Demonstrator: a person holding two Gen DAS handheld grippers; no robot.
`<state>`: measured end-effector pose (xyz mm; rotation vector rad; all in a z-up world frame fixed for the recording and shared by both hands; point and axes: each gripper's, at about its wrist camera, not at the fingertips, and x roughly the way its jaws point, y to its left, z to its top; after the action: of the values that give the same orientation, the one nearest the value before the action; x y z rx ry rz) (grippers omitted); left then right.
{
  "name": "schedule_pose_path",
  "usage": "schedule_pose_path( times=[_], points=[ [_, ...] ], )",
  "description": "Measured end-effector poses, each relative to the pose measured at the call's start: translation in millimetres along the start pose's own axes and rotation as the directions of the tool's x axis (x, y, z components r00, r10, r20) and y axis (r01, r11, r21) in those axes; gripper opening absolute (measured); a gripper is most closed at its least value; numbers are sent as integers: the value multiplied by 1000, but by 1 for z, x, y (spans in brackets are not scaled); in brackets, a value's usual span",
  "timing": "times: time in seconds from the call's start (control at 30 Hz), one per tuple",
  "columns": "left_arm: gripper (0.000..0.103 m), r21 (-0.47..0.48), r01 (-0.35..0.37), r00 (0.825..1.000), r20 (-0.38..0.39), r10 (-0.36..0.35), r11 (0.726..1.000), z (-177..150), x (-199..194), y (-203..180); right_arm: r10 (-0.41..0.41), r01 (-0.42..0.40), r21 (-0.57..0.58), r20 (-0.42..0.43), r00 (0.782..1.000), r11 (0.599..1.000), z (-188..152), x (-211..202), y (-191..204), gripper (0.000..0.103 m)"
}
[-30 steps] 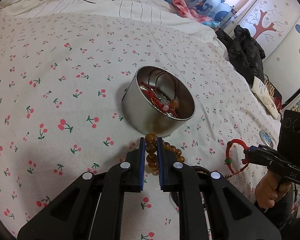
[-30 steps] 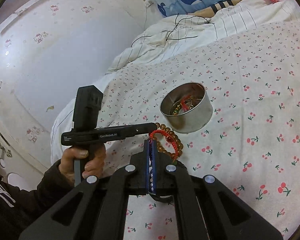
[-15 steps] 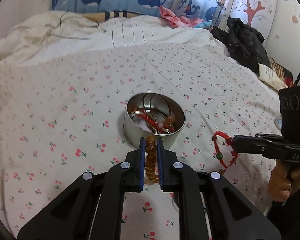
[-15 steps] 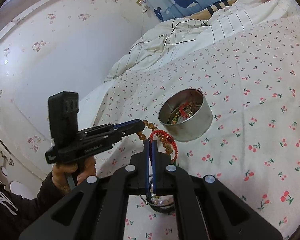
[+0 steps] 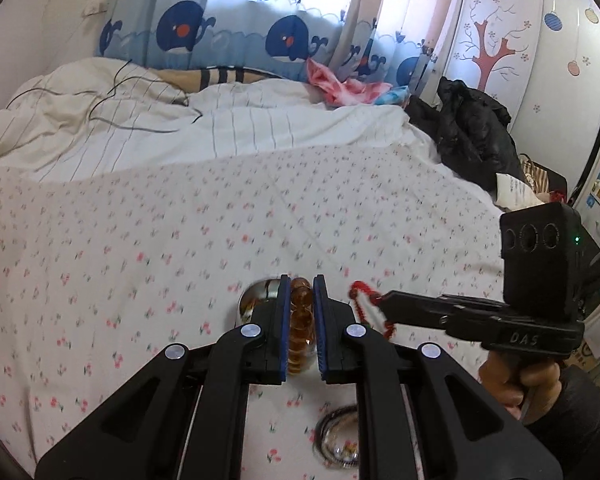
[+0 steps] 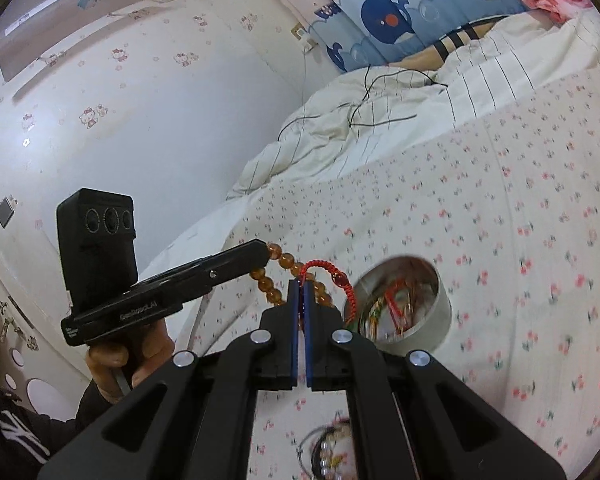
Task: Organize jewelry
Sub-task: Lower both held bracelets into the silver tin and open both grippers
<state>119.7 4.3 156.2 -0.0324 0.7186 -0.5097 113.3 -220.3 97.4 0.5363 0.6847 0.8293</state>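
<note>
Above the cherry-print bed [image 5: 140, 280], we pinch limp amber beads [image 5: 300, 320] in the left gripper [image 5: 300, 312] and a light red cord bracelet [image 6: 336, 276] in the right gripper [image 6: 300, 304], bound, we judge, for the tin [image 6: 416, 312].

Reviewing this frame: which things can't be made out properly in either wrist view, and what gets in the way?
- Round metal tin, left wrist view: mostly hidden behind the left gripper; its contents are unreadable.
- Tin contents, right wrist view: motion blur; only red and gold strands show.
- Amber bead bracelet: its lower loop is hidden between the fingers.
- Small jewelry pile on the sheet: blurred and crossed by the gripper frame.
- Red cord bracelet: smeared by motion.
</note>
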Motion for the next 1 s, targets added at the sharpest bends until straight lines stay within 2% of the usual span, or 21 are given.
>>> schedule_pose_path(
  times=[0.13,0.33,0.5,0.67,0.73,0.8,0.83,0.9,1.0],
  points=[
    [10,-21,41,999,-11,-41,999,12,23,2,-17,17,-2,11,1000,1000,13,9,-3,3],
    [10,-78,73,995,-65,-78,994,4,69,14,-61,61,27,2,998,998,17,21,-19,3],
    [10,-107,53,988,-138,-67,993,-12,97,25,-101,103,50,-33,994,993,16,36,-34,3],
    [12,-112,-16,973,-229,-10,994,-21,112,35,-180,183,18,-94,979,983,12,63,-42,3],
    [25,-104,-38,968,-252,11,994,-24,110,37,-219,221,5,-117,969,975,9,72,-45,3],
    [28,-107,-36,964,-264,7,994,-27,104,41,-245,246,-4,-137,960,969,5,78,-49,3],
    [36,-105,-39,964,-264,10,994,-28,100,42,-268,268,-16,-146,952,963,3,81,-50,3],
    [48,-76,-102,963,-258,80,992,-30,91,42,-305,301,-47,-162,939,952,0,86,-50,3],
    [49,-33,-143,962,-240,131,989,-34,78,39,-345,336,-83,-178,921,938,-2,90,-47,4]
  ],
)
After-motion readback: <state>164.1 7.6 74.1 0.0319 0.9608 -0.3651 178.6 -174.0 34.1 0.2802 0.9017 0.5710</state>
